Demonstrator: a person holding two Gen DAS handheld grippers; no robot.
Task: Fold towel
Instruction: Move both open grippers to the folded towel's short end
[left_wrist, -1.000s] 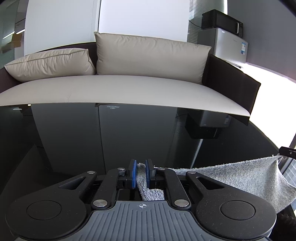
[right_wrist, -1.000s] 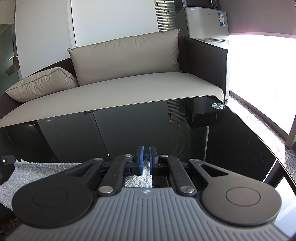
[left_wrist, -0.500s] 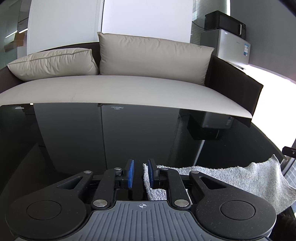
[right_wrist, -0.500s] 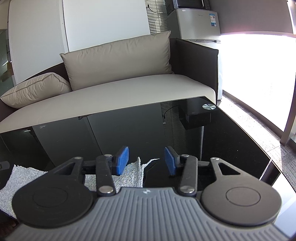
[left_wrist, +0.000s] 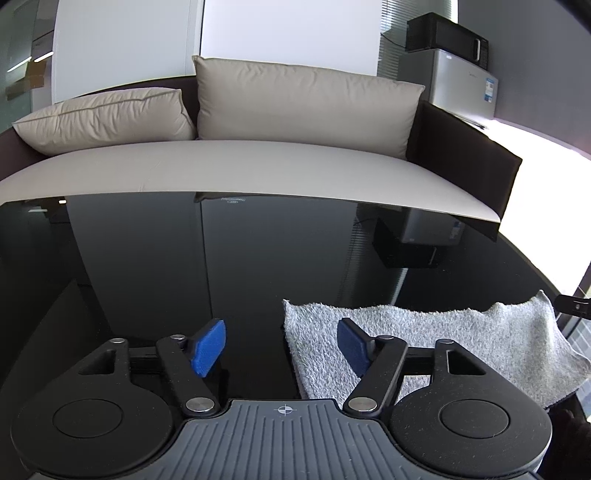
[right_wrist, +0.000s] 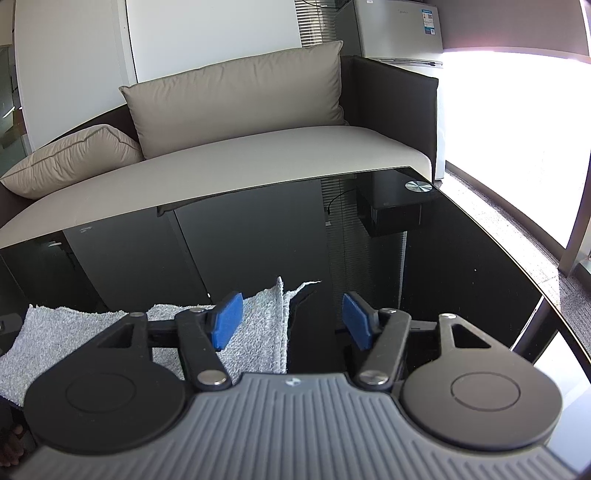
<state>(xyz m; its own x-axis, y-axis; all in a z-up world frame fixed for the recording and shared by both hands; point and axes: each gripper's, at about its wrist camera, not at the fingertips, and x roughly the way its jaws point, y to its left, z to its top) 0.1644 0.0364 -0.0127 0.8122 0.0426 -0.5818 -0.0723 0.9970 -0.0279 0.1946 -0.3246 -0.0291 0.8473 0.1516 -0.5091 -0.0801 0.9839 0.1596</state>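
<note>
Left wrist view
Left tongs (left_wrist: 282, 345): spread wide, blue pads (left_wrist: 207, 347) well apart, nothing between them.
Towel (left_wrist: 461, 336): grey, lying on the surface to the right of centre; two layers show along its left edge, one atop the other. Its left edge falls between the two pads; the right pad hangs over it, and contact cannot be told.
Towel far corner: rises a little at the right, just beside a dark part (left_wrist: 574, 305) at the frame edge; what that part is cannot be told.
Surface (left_wrist: 184, 266): glossy black, mirroring the room.
Sofa (left_wrist: 258, 170): beige seat past the far edge of the surface, with two cushions (left_wrist: 303, 99) against its dark back.
Fridge (left_wrist: 458, 85): silver, at upper right, a black microwave (left_wrist: 443, 35) on top.

Right wrist view
Right tongs (right_wrist: 291, 319): spread wide, holding nothing.
Towel (right_wrist: 74, 332): on the surface to the left, reaching under the left pad (right_wrist: 227, 319). Its right edge, doubled in layers, ends between the two pads, with a pointed corner (right_wrist: 304, 286) sticking out toward the far right.
Surface (right_wrist: 443, 258): black and reflective; a small round metal disc (right_wrist: 418, 186) sits at its far right corner.
Sofa (right_wrist: 240, 162): behind the surface, cushions (right_wrist: 240, 99) at the back.
Fridge (right_wrist: 399, 29): at the top right.
</note>
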